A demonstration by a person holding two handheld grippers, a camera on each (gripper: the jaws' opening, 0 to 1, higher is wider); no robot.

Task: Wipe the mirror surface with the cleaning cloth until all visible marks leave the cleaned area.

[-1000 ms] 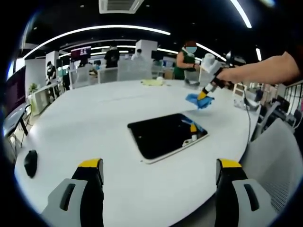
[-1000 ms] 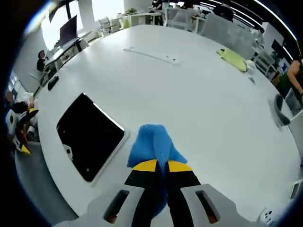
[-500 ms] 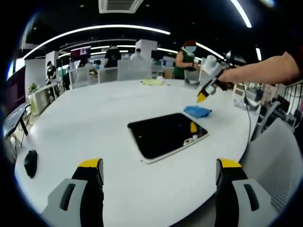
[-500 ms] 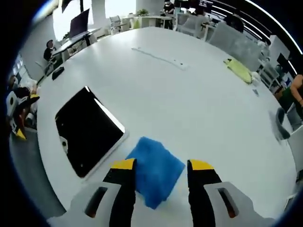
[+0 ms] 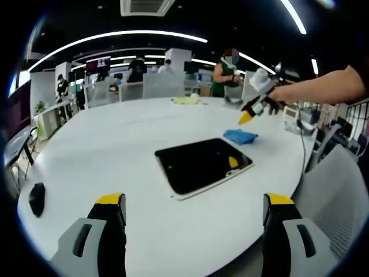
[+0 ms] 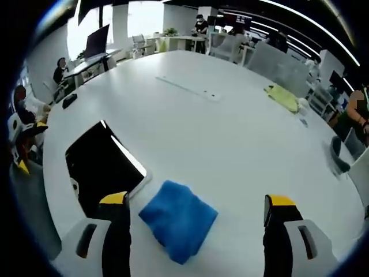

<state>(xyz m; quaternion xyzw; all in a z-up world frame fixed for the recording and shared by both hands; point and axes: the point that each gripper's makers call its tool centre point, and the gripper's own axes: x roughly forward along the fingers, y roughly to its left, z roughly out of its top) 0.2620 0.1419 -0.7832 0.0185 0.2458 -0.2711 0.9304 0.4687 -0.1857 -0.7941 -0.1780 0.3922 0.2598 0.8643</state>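
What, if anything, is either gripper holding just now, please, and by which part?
Nothing is held. The right gripper is open above the blue cloth, which lies on the table; the left gripper is open too.

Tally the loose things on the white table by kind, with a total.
Cloths: 2, the blue cleaning cloth and a yellow-green cloth
Mirror: 1, the dark mirror
Computer mouse: 1, a black mouse
Total: 4

The mirror (image 5: 202, 165), a dark rectangle with a pale rim, lies flat on the table. The blue cloth (image 6: 178, 219) lies crumpled just beside one corner, possibly touching it.
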